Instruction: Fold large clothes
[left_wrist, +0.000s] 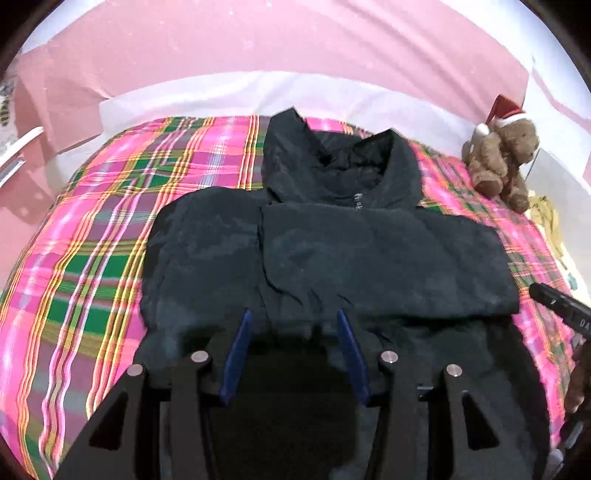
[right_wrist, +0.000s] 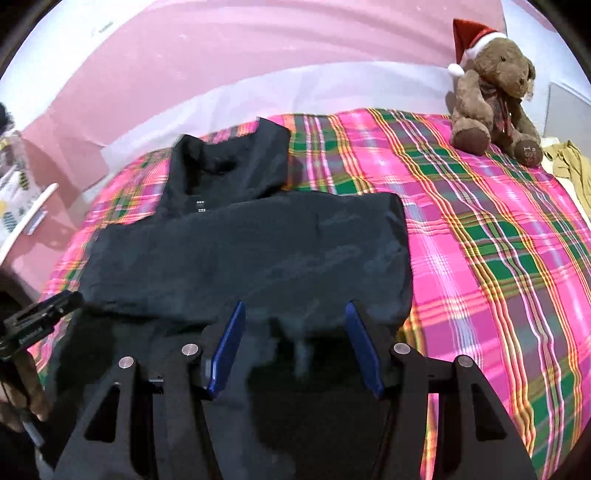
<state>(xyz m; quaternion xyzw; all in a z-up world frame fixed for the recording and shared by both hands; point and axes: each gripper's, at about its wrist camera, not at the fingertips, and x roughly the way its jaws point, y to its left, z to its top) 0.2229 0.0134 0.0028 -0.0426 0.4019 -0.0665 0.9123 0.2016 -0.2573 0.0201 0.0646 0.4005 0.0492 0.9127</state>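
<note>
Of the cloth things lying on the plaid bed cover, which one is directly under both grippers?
The black jacket, spread flat in the middle of the plaid bed cover. The yellowish cloth lies crumpled at the far right edge, beside the teddy bear.

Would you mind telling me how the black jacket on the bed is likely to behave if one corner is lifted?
The black jacket will probably droop rather than hold its shape: it lies flat with soft creases. Its smooth, faintly shiny fabric may slide over the plaid bedspread. Its folded-over layers could fall open, since nothing visibly pins them.
</note>
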